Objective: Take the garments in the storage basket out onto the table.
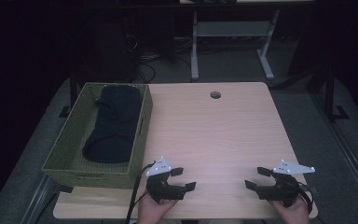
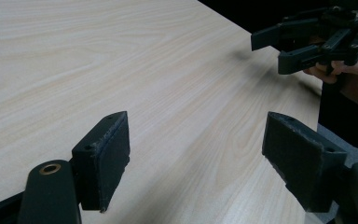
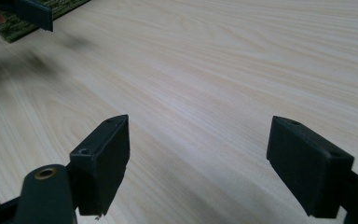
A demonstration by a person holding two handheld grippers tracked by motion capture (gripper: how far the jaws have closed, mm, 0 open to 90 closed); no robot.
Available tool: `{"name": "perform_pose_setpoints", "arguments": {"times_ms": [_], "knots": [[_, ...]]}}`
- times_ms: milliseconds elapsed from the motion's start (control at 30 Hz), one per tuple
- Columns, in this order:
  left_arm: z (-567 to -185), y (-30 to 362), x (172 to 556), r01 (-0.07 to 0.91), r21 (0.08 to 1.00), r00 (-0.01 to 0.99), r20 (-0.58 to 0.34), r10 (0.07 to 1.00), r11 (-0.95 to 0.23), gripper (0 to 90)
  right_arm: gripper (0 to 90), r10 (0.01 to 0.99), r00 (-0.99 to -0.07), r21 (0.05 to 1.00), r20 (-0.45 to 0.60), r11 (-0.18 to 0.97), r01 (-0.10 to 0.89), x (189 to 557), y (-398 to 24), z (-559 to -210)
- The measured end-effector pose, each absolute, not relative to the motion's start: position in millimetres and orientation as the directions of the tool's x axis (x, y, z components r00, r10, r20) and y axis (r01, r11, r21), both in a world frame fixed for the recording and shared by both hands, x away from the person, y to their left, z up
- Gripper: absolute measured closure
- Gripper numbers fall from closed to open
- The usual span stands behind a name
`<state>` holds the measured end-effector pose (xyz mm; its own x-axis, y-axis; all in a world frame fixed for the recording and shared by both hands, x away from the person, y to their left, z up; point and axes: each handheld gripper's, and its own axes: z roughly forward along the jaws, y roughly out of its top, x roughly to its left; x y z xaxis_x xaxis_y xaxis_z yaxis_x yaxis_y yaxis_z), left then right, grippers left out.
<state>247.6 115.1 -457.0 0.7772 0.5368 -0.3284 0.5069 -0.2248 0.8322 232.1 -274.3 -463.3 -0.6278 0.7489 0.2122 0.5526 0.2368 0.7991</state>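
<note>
**A:** Where do you stand right now? Your left tool [image 1: 182,178] and your right tool [image 1: 256,178] both sit low at the near edge of the tabletop [image 1: 214,135], pointing at each other across bare wood, well apart.

**B:** And the jaws?

**A:** Spread wide on both, with nothing between them. In the left gripper view you look along your own two pads [image 2: 106,156] at plain wood grain, with the other tool [image 2: 303,44] farther off at the top right, also spread. The right gripper view gives you the same: pads apart, wood beyond, and a corner of the green woven basket [image 3: 28,18] at the top left.

**B:** So what is the thing to go for?

**A:** The dark cloth [image 1: 114,123], I judge. It lies lengthwise inside the basket [image 1: 142,135], which stands on the left side of the tabletop, just beside your left tool. The cloth looks bundled or folded; its exact shape is hard to read in the dim light.

**B:** Which step is this, then?

**A:** The start, by the look of it: both hands at rest, nothing touched. Your next move calls for lifting the left tool over the near basket wall, coming down on the near end of the cloth and pinching a good fold, without snagging the weave.
</note>
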Motion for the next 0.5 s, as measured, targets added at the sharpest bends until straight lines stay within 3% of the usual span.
{"name": "perform_pose_setpoints", "arguments": {"times_ms": [500], "knots": [[-430,114,265,0.518,0.831,0.777,-0.359,0.517,-0.201,23.1,19.9,0.754,-0.619,0.8,0.222,0.223,0.558,236,-276,-462]]}}
